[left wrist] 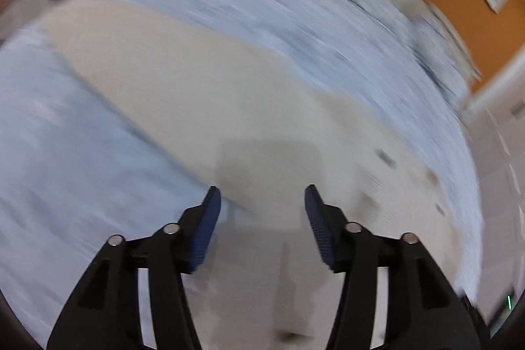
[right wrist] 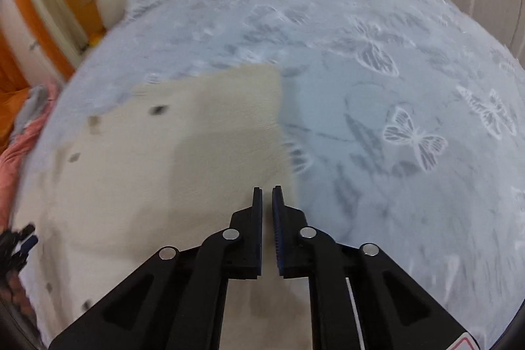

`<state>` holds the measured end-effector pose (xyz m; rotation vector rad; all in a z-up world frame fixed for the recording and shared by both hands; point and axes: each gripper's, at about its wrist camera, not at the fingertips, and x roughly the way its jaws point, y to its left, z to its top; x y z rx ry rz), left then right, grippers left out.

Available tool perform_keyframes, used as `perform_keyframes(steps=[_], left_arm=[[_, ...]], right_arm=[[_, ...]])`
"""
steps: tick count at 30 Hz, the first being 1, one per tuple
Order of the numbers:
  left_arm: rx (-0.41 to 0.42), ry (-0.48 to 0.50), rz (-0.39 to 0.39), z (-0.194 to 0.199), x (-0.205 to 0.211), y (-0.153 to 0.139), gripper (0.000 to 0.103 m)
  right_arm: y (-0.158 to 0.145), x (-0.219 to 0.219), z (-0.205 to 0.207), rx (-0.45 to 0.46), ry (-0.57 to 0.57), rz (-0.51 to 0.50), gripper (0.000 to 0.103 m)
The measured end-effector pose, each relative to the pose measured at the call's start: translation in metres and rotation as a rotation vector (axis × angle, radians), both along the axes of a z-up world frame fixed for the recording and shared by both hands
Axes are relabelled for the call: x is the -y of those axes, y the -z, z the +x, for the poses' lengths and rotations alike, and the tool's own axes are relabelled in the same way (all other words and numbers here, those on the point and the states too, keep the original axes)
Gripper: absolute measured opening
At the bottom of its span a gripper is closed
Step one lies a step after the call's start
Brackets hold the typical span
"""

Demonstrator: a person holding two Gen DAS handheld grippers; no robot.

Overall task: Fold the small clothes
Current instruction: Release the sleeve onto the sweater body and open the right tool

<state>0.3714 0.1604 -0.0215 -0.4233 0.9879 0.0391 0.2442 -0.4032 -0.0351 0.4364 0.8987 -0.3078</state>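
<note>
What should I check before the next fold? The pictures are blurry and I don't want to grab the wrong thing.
1. Left gripper empty: ok, its jaws stand apart with nothing between them.
2. Right gripper empty: ok, a narrow gap with only cloth seen far below.
3. Cream garment lying flat on the blue bedspread: ok, it looks smooth, its right edge straight.
4. Garment's near edge located: cannot tell, the grippers hide it.
5. Pink clothes clear of the cream garment: ok, they lie off at the side.
6. Fold lines even: cannot tell, the left view is too blurred.
</note>
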Motion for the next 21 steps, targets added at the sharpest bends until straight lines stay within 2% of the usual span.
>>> perform_keyframes(steps=[3, 4, 6, 8, 10, 11, 12, 13, 14, 15, 17, 18, 21], left_arm=[[-0.023, -0.167, 0.023, 0.017, -0.086, 0.002, 0.064], [-0.048, -0.26, 0.031, 0.026, -0.127, 0.007, 0.064], [-0.08, -0.388, 0.029, 0.036, -0.179, 0.016, 0.064], [-0.107, -0.468, -0.009, 0.043, -0.212, 0.028, 0.064], [-0.1, -0.518, -0.071, 0.051, -0.23, 0.037, 0.064], [-0.087, -0.53, -0.056, 0.055, -0.23, 0.036, 0.064], [-0.082, -0.512, -0.029, 0.066, -0.225, 0.033, 0.064], [-0.086, -0.473, -0.012, 0.076, -0.219, 0.032, 0.05], [-0.09, -0.415, 0.0, 0.087, -0.212, 0.029, 0.02], [-0.113, -0.335, 0.018, 0.102, -0.2, 0.026, 0.01], [-0.089, -0.286, 0.064, 0.116, -0.179, 0.008, 0.007], [-0.038, -0.251, 0.067, 0.119, -0.167, -0.008, 0.007], [0.13, -0.063, 0.068, 0.115, -0.092, -0.073, 0.006]], right_arm=[[-0.007, -0.044, -0.03, -0.004, -0.071, -0.014, 0.019], [-0.005, -0.051, -0.047, -0.01, -0.095, -0.006, 0.023], [0.002, -0.073, -0.081, -0.027, -0.113, -0.009, 0.027], [0.009, -0.101, -0.099, -0.069, -0.131, 0.007, 0.031], [0.018, -0.117, -0.109, -0.106, -0.141, 0.049, 0.035], [0.02, -0.127, -0.114, -0.128, -0.139, 0.067, 0.035], [0.02, -0.133, -0.118, -0.136, -0.138, 0.074, 0.035], [0.022, -0.14, -0.119, -0.15, -0.143, 0.086, 0.036], [0.024, -0.145, -0.119, -0.163, -0.144, 0.082, 0.036], [0.025, -0.148, -0.117, -0.17, -0.147, 0.08, 0.036], [0.022, -0.151, -0.113, -0.17, -0.15, 0.079, 0.036], [0.02, -0.153, -0.113, -0.164, -0.151, 0.08, 0.036], [0.01, -0.153, -0.105, -0.125, -0.154, 0.077, 0.036]])
